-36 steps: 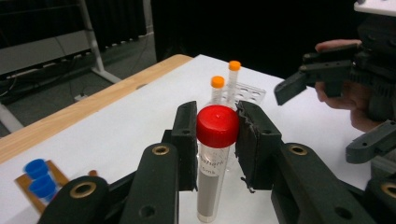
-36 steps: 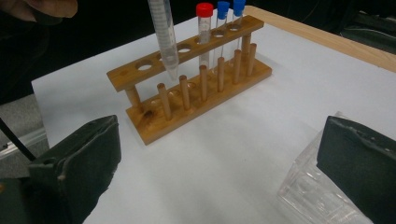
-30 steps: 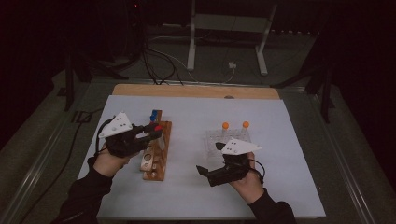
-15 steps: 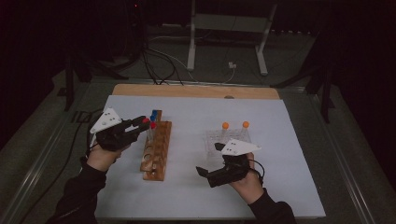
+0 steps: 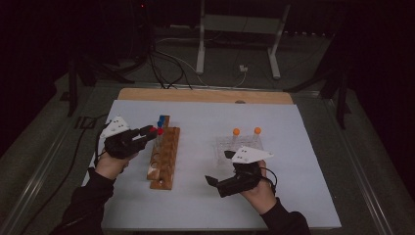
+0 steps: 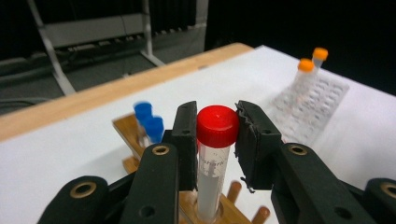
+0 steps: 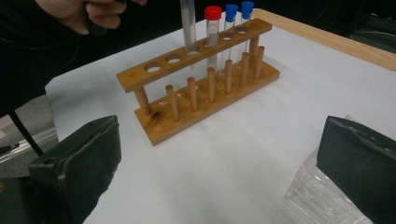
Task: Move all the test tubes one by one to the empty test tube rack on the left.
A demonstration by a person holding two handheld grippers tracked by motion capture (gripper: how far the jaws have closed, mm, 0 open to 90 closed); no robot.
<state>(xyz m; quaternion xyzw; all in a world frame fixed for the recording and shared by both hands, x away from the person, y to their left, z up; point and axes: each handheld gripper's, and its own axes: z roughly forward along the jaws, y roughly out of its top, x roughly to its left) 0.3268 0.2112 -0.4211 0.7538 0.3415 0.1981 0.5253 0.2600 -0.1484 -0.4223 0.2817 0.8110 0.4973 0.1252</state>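
Observation:
My left gripper (image 5: 152, 132) is shut on the red cap of a tube (image 6: 215, 140), which hangs upright. That tube's lower end (image 7: 189, 32) sits in a hole of the wooden rack (image 5: 164, 159) (image 7: 196, 98). Beside it in the rack stand another red-capped tube (image 7: 212, 25) and two blue-capped tubes (image 7: 238, 16) (image 6: 148, 119). My right gripper (image 5: 219, 169) (image 7: 215, 163) is open with nothing between its jaws. It is held low over the white mat, right of the wooden rack and in front of a clear plastic rack (image 5: 240, 145).
Two orange-capped tubes (image 5: 246, 131) (image 6: 312, 60) stand at the far side of the clear rack (image 6: 310, 105) (image 7: 317, 198). A white mat (image 5: 205, 122) covers the table, with a wooden strip (image 5: 205, 95) along its far edge. Metal stand legs and cables lie beyond it.
My left gripper has moved left and down with the red-capped tube, over the far part of the wooden rack. The right gripper has stayed where it was.

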